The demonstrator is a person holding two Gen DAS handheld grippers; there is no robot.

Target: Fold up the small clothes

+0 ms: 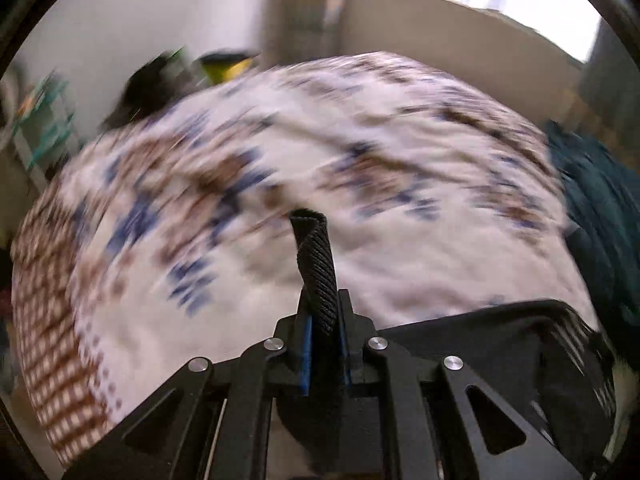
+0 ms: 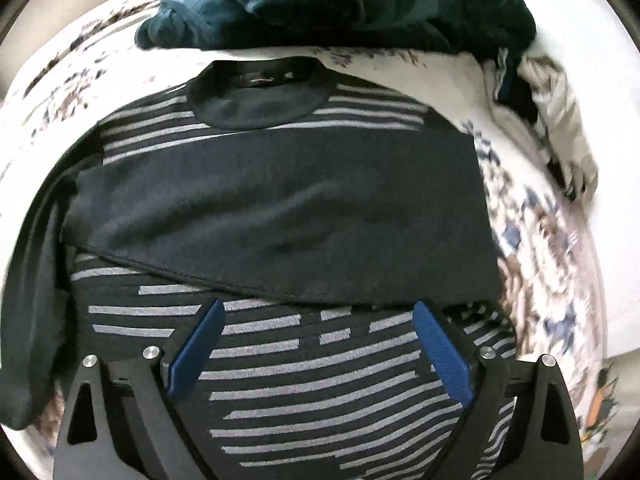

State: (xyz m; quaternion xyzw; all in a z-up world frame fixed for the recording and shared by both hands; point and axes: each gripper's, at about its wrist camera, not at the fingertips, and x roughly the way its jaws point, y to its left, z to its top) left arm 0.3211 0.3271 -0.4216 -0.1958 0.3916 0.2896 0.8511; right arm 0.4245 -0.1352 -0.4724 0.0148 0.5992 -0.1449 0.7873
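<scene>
A black shirt with grey stripes [image 2: 280, 352] lies flat on the patterned bedsheet [image 2: 552, 240], collar [image 2: 256, 96] at the far end. One plain black sleeve [image 2: 280, 216] is folded across its chest. My right gripper [image 2: 318, 320] is open and empty, just above the striped lower front. My left gripper [image 1: 320, 312] is shut on a strip of the shirt's black fabric [image 1: 316, 264], which sticks up between its fingers; more of the shirt [image 1: 500, 340] hangs at the lower right. The left view is blurred by motion.
A dark teal garment [image 2: 328, 0] lies heaped beyond the collar, and shows at the right edge in the left wrist view [image 1: 600, 208]. A crumpled pale cloth [image 2: 552, 112] lies at the right. Shelves [image 1: 40, 128] and a wall stand past the bed's far left.
</scene>
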